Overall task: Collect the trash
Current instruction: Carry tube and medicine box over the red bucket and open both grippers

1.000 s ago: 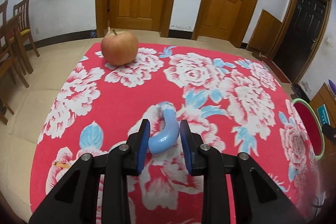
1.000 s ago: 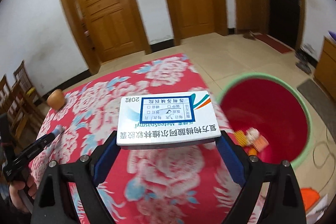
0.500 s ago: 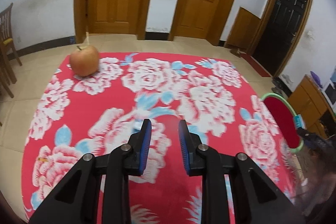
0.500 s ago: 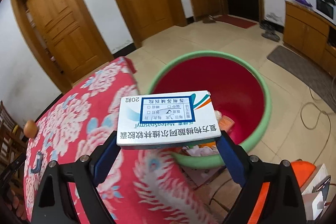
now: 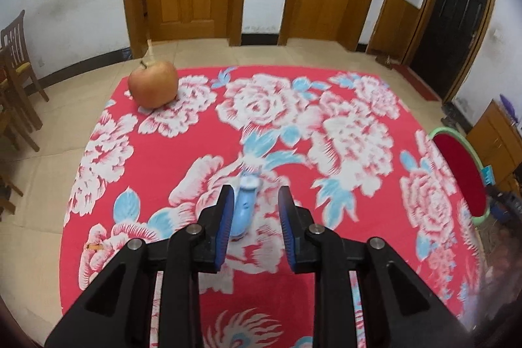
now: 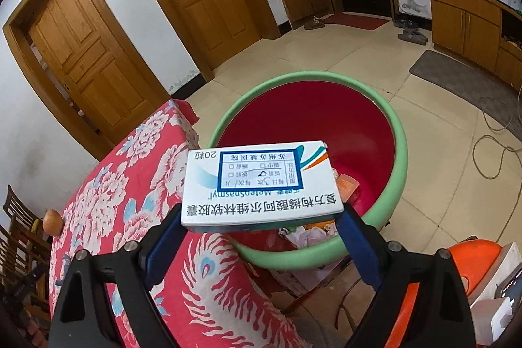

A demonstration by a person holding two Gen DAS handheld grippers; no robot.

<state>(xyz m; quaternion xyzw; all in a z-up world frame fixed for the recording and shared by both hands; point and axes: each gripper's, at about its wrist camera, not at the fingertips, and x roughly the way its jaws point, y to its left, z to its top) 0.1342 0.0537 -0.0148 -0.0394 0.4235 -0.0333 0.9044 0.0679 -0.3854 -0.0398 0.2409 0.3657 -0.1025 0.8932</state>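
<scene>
My right gripper is shut on a white and blue medicine box and holds it flat just over the near rim of a red basin with a green rim that stands on the floor beside the table. Some trash lies in the basin. My left gripper is open over the red floral tablecloth. A light blue curved plastic piece lies between its fingers, close to the left pad. The basin also shows at the right edge of the left wrist view.
An apple sits at the far left of the table, also seen in the right wrist view. A cigarette butt lies near the left table edge. Wooden chairs stand left. An orange object and cables lie on the floor.
My right gripper carried the box from above the table out over the basin. My left gripper rose off the blue piece, then came back down around it, still open.
</scene>
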